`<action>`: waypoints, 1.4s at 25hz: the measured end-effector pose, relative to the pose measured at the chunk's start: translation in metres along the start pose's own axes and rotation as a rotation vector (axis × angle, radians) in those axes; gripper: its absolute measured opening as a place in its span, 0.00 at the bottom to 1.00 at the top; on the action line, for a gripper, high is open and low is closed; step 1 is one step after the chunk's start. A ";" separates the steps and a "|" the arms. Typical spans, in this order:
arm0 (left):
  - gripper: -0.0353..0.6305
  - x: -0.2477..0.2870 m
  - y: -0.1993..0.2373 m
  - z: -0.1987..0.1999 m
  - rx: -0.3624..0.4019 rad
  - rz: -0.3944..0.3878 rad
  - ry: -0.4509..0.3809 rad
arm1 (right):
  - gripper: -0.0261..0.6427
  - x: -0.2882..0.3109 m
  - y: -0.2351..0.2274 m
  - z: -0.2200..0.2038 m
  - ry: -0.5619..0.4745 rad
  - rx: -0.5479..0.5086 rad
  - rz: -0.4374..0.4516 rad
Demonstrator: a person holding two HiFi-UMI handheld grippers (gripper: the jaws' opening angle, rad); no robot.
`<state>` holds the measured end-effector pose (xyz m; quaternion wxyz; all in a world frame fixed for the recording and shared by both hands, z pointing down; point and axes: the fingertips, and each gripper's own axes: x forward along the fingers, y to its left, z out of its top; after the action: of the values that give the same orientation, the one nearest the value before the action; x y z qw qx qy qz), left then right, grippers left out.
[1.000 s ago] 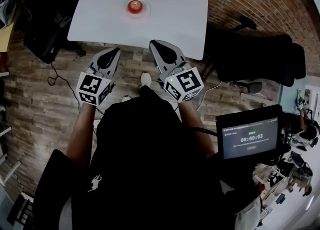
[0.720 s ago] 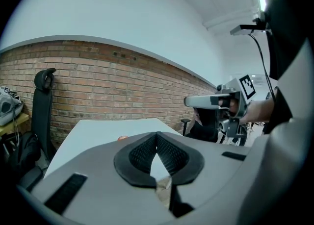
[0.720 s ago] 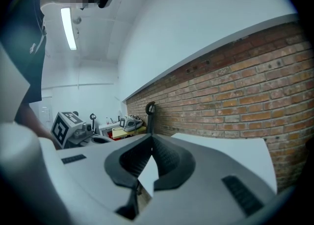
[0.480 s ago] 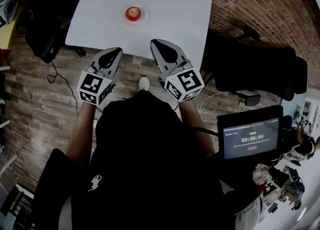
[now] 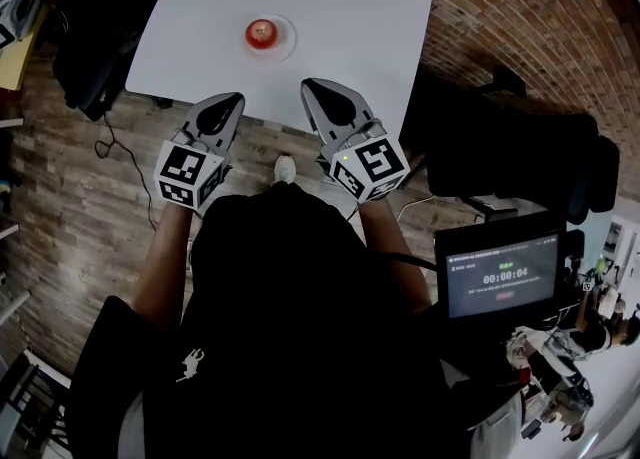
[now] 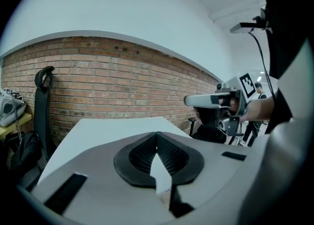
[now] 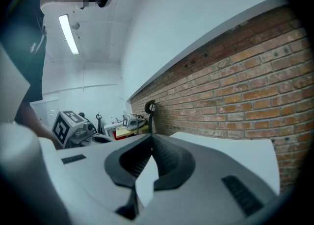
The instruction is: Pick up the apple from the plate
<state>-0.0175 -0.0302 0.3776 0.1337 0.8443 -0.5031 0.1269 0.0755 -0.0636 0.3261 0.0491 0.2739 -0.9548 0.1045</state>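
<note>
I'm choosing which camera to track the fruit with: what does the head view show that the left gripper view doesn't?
Head view only: the apple on its plate, and a timer screen. Left gripper view only: the left hand-held gripper seen along its jaws, shut and empty. Both: the white table, brick wall, and right hand-held gripper.

Bare counter (image 5: 350, 17) top lies open between the near edge, where the left hand-held gripper (image 5: 232, 100) and right hand-held gripper (image 5: 312, 85) hang, and the plate (image 5: 286, 43) with the apple (image 5: 261, 33). Black chair (image 5: 510, 137) crowds the counter's right side. Dark bags (image 5: 85, 57) sit at its left. Brick wall (image 5: 520, 7) closes off the far side.
</note>
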 end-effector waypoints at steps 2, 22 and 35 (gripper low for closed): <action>0.06 0.007 -0.003 0.001 -0.001 0.008 0.004 | 0.04 0.000 -0.008 0.000 0.002 0.001 0.013; 0.06 0.007 -0.010 -0.008 -0.019 0.054 0.011 | 0.04 0.003 -0.011 -0.015 0.016 0.007 0.086; 0.06 0.022 0.013 0.002 0.002 -0.001 0.005 | 0.05 0.013 -0.022 -0.008 0.012 0.013 0.008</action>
<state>-0.0189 -0.0549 0.3844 0.1341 0.8443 -0.5024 0.1293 0.0765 -0.0868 0.3400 0.0525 0.2700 -0.9548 0.1127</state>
